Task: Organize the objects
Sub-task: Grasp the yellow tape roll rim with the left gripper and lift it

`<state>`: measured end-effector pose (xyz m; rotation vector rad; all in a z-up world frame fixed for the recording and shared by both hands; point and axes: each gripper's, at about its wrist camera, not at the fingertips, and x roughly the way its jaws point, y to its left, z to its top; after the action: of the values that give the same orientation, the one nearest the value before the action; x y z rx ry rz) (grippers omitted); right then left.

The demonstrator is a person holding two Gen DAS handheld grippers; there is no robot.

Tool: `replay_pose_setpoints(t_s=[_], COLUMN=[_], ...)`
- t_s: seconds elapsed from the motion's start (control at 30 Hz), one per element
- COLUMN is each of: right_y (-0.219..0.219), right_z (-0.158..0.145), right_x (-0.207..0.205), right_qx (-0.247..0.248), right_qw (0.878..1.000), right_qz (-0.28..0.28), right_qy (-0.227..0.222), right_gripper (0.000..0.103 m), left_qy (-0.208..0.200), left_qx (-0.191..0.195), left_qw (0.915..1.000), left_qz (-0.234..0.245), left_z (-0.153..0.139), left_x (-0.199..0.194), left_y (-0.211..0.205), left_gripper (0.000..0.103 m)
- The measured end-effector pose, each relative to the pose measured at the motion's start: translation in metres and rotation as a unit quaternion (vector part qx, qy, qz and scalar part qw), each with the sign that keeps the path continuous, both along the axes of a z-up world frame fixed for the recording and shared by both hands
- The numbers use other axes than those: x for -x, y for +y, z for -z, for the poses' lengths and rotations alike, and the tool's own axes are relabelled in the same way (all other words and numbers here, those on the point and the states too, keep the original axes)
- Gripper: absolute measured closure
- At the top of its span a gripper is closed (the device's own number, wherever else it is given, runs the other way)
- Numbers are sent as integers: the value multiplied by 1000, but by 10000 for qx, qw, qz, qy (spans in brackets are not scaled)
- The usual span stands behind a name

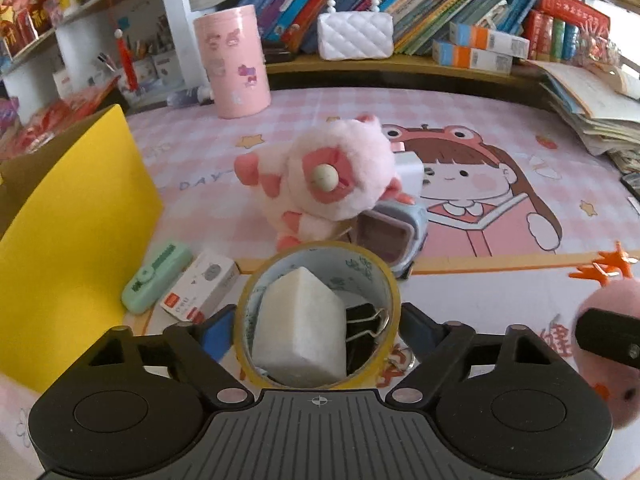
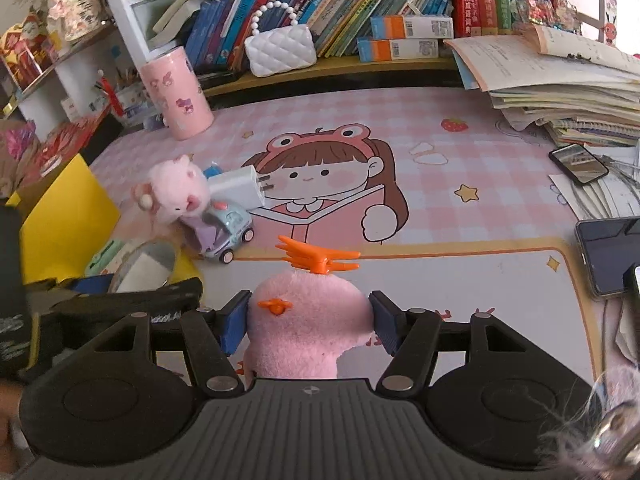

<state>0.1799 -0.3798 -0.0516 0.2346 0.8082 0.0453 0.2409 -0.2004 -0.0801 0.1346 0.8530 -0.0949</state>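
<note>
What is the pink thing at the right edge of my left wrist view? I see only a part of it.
Observer: It is a pink plush toy with an orange clip on top, gripped between the jaws of the right gripper.
Operator: And the white block behind the other plush?
Observer: It is a white charger; two metal prongs stick out of its right side.
Operator: Is anything further right on the mat?
Observer: Yes, a dark phone lies flat there.
</note>
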Motion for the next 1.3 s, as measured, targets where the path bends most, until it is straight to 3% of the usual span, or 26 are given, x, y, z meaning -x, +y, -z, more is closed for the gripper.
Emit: replay_pose_setpoints(t_s=[0.1, 0.27, 0.4, 0.7, 0.9, 1.3], right_y=[0, 6, 16, 60, 112, 255], right_z=[-1, -3, -4, -9, -13, -20], right_x=[3, 6, 12, 42, 63, 113], right_qx=[23, 46, 116, 233, 290, 421], right_qw=[10000, 9999, 9998, 9997, 9994, 9946], right_qz=[16, 106, 149, -20, -193, -938], right_qy=[-55, -94, -92, -83, -88, -133], right_gripper=[42, 42, 42, 42, 42, 42], left_qy=[-82, -569, -809, -714, -592, -701], left_qx=[200, 525, 585, 798, 916, 853], left_qw=[9998, 9970, 9950, 9943, 9939, 9912], left_qz=[-51, 1, 53, 3, -148, -734], left_z=[-9, -39, -56, -56, -52, -64], left_x=[5, 30, 50, 97, 130, 190], left_y=[6, 18, 26, 74, 126, 259], left_gripper=[18, 18, 18, 18, 18, 18])
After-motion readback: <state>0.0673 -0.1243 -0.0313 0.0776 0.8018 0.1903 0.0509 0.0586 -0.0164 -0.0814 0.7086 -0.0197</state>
